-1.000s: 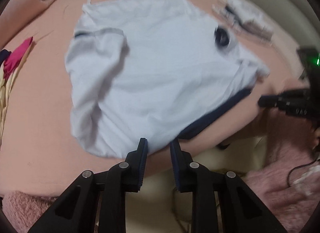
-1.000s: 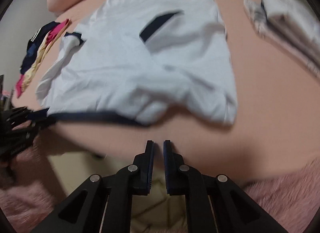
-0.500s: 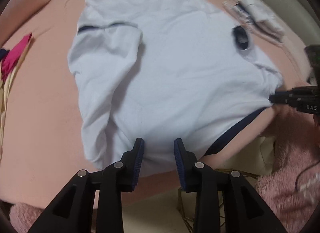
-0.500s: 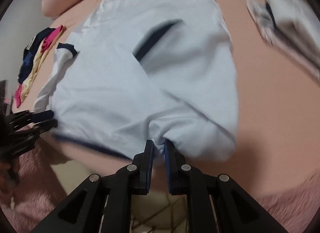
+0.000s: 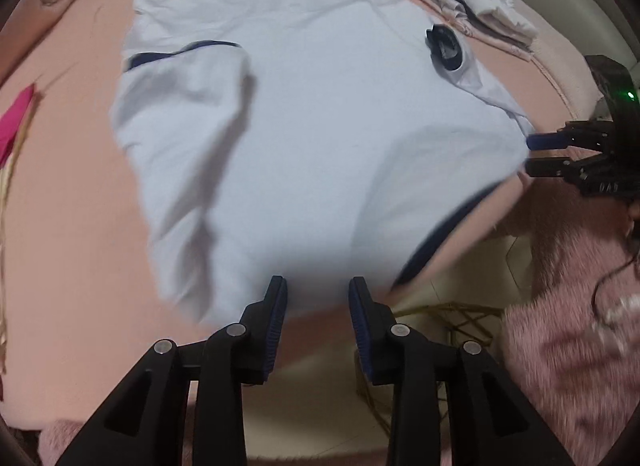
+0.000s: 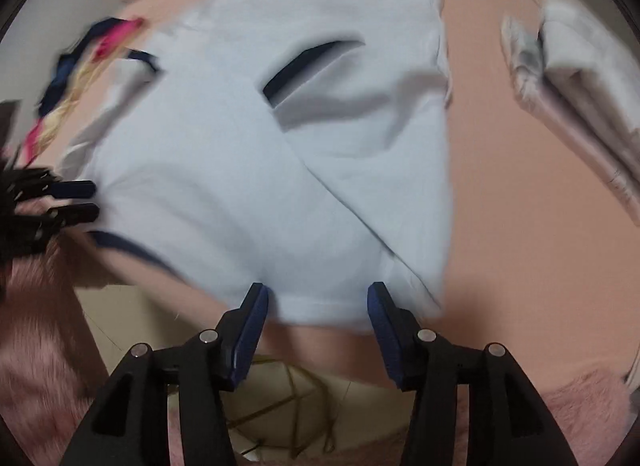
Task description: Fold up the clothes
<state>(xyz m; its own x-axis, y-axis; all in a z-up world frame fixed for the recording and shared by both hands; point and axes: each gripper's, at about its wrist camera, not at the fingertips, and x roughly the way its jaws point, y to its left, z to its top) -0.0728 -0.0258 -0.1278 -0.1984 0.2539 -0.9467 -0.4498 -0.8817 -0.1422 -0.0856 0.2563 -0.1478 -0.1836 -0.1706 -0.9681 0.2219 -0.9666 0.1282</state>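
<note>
A white shirt [image 5: 312, 137] with navy trim lies spread on the pink bed [image 5: 68, 225], its near edge hanging over the bedside. My left gripper [image 5: 317, 294] stands open at that near hem, and the blurred cloth reaches between its fingertips. My right gripper [image 6: 318, 298] is open wide at the shirt [image 6: 248, 169], whose hem sits between the two pads. In the left wrist view the right gripper [image 5: 538, 154] shows at the shirt's right corner. The left gripper [image 6: 82, 199] appears at the left edge of the right wrist view.
A stack of folded clothes [image 5: 480, 13] rests at the back right of the bed, also blurred in the right wrist view [image 6: 580, 85]. Colourful garments [image 6: 80, 73] lie at the far left. Pink fluffy fabric [image 5: 568, 330] and a wire frame [image 6: 280, 406] sit below the bed edge.
The right gripper was shut on the shirt's hem half a second ago and now stands open wide. The left gripper has moved forward to the hem and opened wider. The shirt has shifted towards me.
</note>
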